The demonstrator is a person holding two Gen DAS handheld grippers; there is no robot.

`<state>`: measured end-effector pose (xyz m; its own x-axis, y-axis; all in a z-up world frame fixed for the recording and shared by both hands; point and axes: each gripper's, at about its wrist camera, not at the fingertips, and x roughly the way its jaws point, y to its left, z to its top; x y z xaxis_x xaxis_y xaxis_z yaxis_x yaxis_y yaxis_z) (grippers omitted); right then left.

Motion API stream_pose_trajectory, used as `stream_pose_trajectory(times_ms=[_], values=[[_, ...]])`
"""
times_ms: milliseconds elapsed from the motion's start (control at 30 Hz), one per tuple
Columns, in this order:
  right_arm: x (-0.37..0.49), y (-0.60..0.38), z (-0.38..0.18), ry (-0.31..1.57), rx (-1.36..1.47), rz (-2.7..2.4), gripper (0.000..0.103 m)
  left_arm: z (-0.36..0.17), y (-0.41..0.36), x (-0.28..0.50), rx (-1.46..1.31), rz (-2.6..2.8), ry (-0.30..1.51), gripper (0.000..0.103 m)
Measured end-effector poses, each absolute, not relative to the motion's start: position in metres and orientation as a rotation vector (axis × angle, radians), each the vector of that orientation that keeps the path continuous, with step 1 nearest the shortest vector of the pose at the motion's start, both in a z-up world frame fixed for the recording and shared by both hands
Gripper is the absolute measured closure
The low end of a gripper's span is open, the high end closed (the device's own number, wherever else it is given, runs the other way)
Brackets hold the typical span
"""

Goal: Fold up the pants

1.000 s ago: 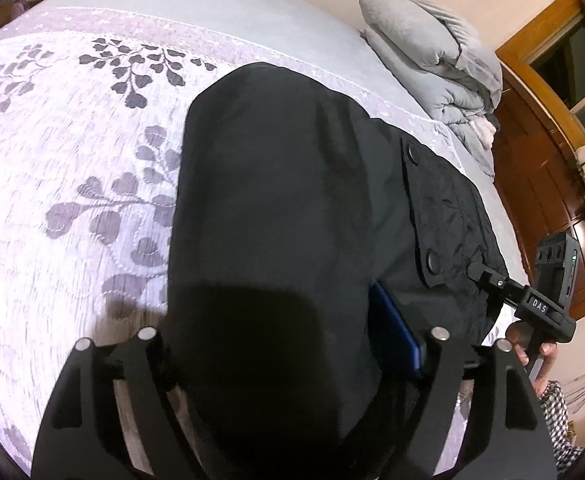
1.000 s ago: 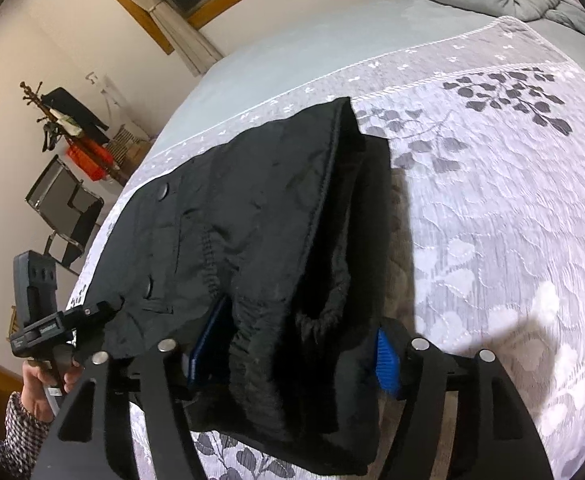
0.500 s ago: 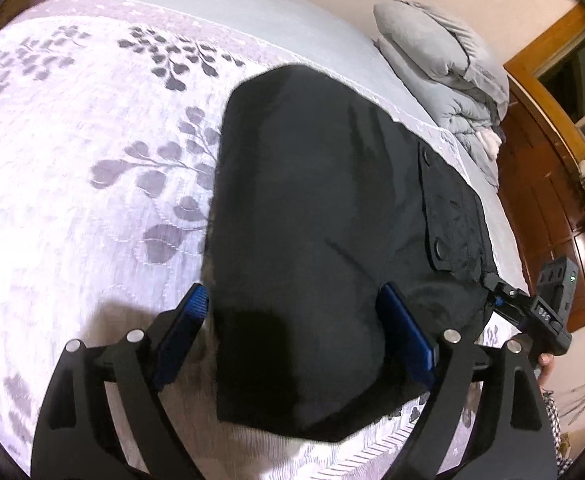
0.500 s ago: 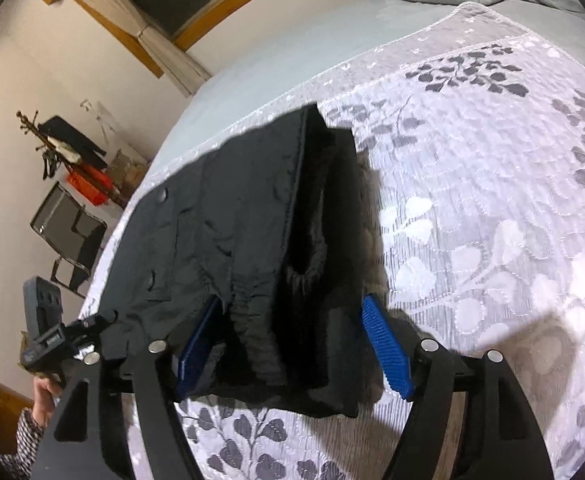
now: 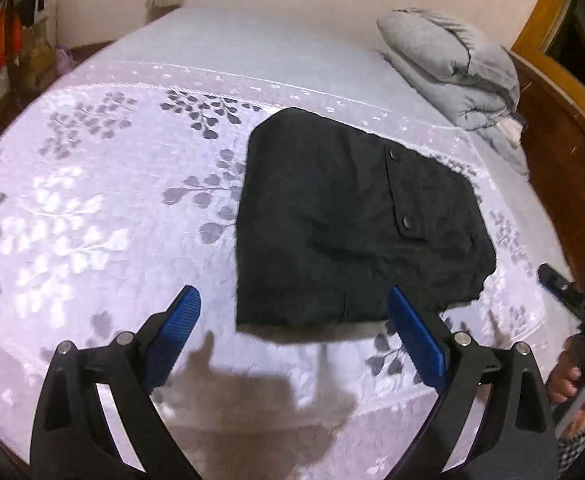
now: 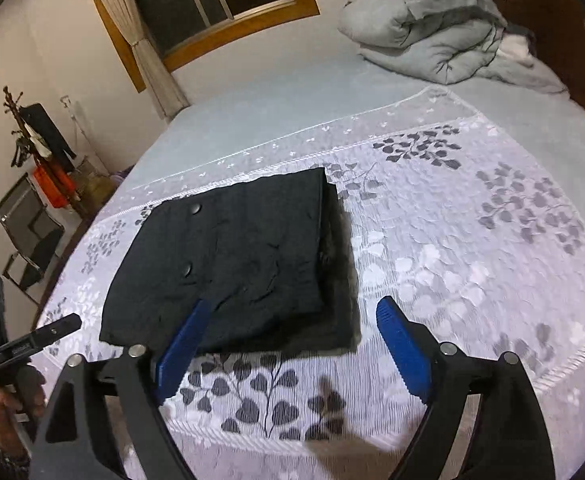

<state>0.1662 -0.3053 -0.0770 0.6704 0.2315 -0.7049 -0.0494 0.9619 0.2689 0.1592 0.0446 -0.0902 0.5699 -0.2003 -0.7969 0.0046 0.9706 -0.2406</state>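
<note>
Pants [image 5: 344, 224] folded on bedspread [image 5: 112, 208], underside layers hidden.

Black claw [image 5: 292, 336]; blue ribbed pads [image 5: 416, 340]

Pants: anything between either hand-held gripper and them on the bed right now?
Nothing visible. The folded black pants lie flat on the patterned bedspread, with only bare cover between them and the open left hand-held gripper and right hand-held gripper. The grey duvet sits far off near the headboard.
</note>
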Motion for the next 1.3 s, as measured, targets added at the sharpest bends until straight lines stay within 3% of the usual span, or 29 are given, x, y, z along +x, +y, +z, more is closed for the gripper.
stream_pose_trajectory(times_ms=[367,1300], values=[[0.122,-0.27,-0.048,0.795,0.126,0.149,0.004,-0.055,0.041,0.118,-0.198,-0.09,0.932,0.007],[0.046,-0.25,0.011,0.759,0.092,0.13,0.004,0.015,0.011,0.036,-0.095,-0.061,0.817,0.005]])
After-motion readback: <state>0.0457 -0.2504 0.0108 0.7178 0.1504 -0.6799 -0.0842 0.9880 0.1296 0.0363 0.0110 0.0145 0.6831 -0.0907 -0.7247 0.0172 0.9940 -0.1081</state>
